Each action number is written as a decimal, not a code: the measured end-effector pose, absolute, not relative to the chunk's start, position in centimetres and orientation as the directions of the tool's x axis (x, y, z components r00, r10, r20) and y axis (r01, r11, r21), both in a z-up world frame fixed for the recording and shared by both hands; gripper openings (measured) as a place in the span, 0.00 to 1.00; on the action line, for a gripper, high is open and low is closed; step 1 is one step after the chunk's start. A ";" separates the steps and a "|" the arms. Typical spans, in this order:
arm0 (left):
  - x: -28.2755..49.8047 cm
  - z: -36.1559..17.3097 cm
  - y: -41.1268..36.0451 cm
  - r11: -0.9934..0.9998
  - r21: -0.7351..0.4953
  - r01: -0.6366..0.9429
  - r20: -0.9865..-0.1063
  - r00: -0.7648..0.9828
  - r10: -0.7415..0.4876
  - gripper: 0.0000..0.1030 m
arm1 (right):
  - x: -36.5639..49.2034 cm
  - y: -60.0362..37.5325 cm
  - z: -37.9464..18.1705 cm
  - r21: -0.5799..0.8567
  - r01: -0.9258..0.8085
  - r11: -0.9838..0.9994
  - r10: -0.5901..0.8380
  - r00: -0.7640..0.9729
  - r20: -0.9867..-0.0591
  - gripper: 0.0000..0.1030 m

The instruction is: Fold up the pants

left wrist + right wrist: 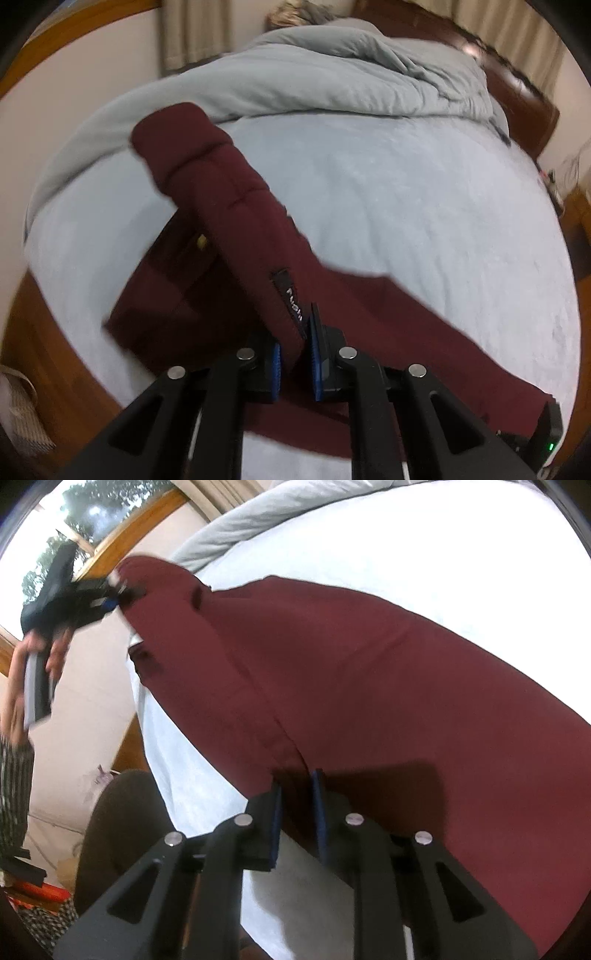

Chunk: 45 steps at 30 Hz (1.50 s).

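Dark red pants [236, 229] lie across a pale blue bed [424, 206]. My left gripper [295, 350] is shut on the waistband edge beside a black label [291, 295] and holds that end lifted off the bed. In the right wrist view the pants [351, 672] stretch from the far left to the near right. My right gripper [297, 805] is shut on the near edge of the pants fabric. The left gripper [110, 598] shows there at the far end, clamped on the waistband. Part of the right gripper [546, 432] shows in the left wrist view at the low right.
A crumpled grey duvet [351, 74] lies along the far side of the bed. A dark wooden headboard [524, 96] stands at the right. A wooden bed frame [40, 332] runs along the left. My hand [33, 657] and a window [74, 517] show at the left.
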<state>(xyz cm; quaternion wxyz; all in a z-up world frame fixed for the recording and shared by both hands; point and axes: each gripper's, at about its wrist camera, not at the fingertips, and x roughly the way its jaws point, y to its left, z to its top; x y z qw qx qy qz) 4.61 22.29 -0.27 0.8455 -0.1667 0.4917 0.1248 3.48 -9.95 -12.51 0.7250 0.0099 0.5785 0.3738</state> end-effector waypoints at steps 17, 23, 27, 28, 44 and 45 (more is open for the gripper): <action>-1.2 -9.5 26.6 0.837 -0.265 -0.478 -0.894 0.448 -0.028 0.20 | 1.3 -10.1 -12.0 0.425 -0.529 0.735 0.518 0.033 -0.855 0.55; -3.0 -6.1 25.0 0.824 -0.210 -0.526 -0.890 0.452 0.062 0.65 | 1.0 -11.2 -11.0 0.460 -0.512 0.725 0.555 0.039 -0.831 0.56; -4.2 -1.7 20.7 0.880 -0.188 -0.436 -0.803 0.584 0.118 0.69 | 1.0 -11.8 -9.6 0.488 -0.492 0.721 0.594 0.075 -0.801 0.56; -3.5 -1.0 19.6 0.897 -0.197 -0.395 -0.785 0.612 0.098 0.70 | 1.1 -11.9 -9.3 0.489 -0.487 0.723 0.596 0.083 -0.799 0.56; 3.2 -8.8 15.5 0.962 -0.168 -0.216 -0.914 0.401 -0.070 0.59 | 1.9 -13.1 -11.3 0.518 -0.373 0.770 0.584 0.082 -0.808 0.54; 3.1 -8.4 15.5 0.956 -0.189 -0.225 -0.911 0.404 -0.085 0.59 | 1.9 -13.4 -10.8 0.520 -0.368 0.771 0.587 0.095 -0.804 0.56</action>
